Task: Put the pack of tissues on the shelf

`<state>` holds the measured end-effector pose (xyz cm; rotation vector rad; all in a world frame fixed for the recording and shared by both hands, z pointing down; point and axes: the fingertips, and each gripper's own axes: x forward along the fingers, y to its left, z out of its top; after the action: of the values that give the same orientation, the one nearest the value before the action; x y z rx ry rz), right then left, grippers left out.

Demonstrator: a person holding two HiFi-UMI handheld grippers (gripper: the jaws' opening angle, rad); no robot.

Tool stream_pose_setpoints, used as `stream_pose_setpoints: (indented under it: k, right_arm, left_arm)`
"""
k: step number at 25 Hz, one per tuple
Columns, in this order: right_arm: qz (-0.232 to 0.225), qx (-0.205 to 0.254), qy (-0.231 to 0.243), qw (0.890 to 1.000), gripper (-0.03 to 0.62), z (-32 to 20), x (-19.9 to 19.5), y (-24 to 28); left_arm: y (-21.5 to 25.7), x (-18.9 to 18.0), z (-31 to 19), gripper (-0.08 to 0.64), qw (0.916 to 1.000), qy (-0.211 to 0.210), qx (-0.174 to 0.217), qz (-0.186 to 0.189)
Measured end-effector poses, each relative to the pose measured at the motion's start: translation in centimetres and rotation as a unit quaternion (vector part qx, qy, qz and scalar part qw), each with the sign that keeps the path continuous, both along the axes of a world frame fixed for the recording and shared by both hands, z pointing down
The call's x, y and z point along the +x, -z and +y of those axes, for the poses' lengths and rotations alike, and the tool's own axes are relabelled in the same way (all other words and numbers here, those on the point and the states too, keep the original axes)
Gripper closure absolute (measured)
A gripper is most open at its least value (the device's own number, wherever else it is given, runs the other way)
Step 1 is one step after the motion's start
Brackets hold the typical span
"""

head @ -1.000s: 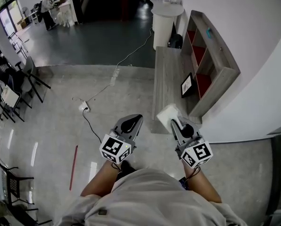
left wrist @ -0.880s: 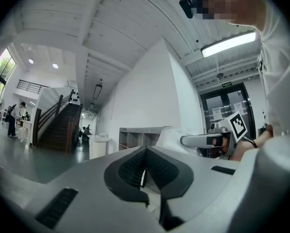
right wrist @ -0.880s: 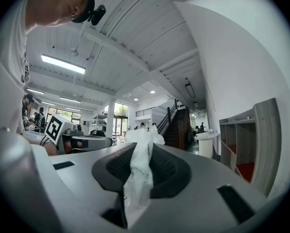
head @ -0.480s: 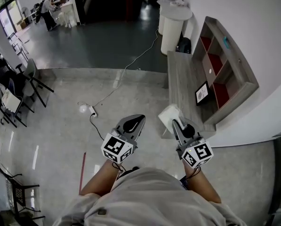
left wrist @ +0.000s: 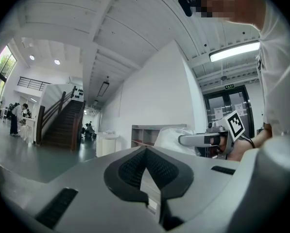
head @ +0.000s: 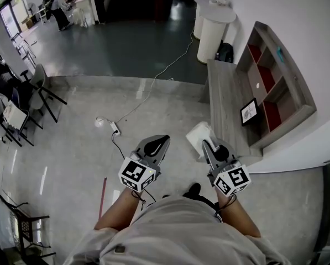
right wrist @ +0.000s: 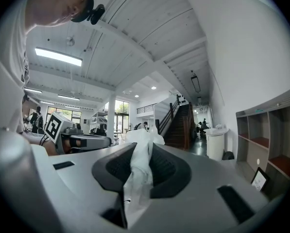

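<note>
The pack of tissues (head: 198, 137), white in a crinkled clear wrap, is pinched by its wrap between the jaws of my right gripper (head: 207, 146), which is shut on it. From the right gripper view the wrap (right wrist: 140, 154) runs up between the pads. My left gripper (head: 158, 142) hovers beside it over the floor, shut and holding nothing. The grey wooden shelf (head: 281, 87) with red-backed compartments stands against the right wall, ahead and to the right of the pack. It also shows in the right gripper view as the shelf (right wrist: 271, 130).
A low grey bench (head: 223, 93) in front of the shelf carries a small framed picture (head: 249, 112). A white round stand (head: 215, 31) is beyond it. A power strip and cable (head: 114, 128) lie on the floor, with chairs (head: 40, 93) at the left. People stand far back.
The shelf and bench have slid rightward and farther off in the head view as the person shifted. Both grippers keep their pose, and the right one still holds the pack.
</note>
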<state>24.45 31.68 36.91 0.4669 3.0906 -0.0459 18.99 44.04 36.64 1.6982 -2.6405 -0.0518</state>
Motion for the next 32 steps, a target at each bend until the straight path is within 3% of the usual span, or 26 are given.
stream_pose_setpoints:
  k: [15,23,32]
  right_arm:
    - [0.006,-0.012,0.029,1.000,0.505,0.3,-7.6,-1.7]
    - [0.006,-0.013,0.033,0.999,0.505,-3.9,-13.3,-2.1]
    - [0.007,-0.008,0.022,1.000,0.505,-13.1,-20.5,-1.3]
  left_arm:
    - [-1.6,-6.3,1.2,0.544,0.9994,0.031,-0.018,-0.001]
    - [-1.9,-11.9,-3.0,0.545,0.9993,0.032,-0.020,-0.001]
    - [-1.4,-19.4,-12.1,0.544,0.9996,0.021,-0.017,0.002]
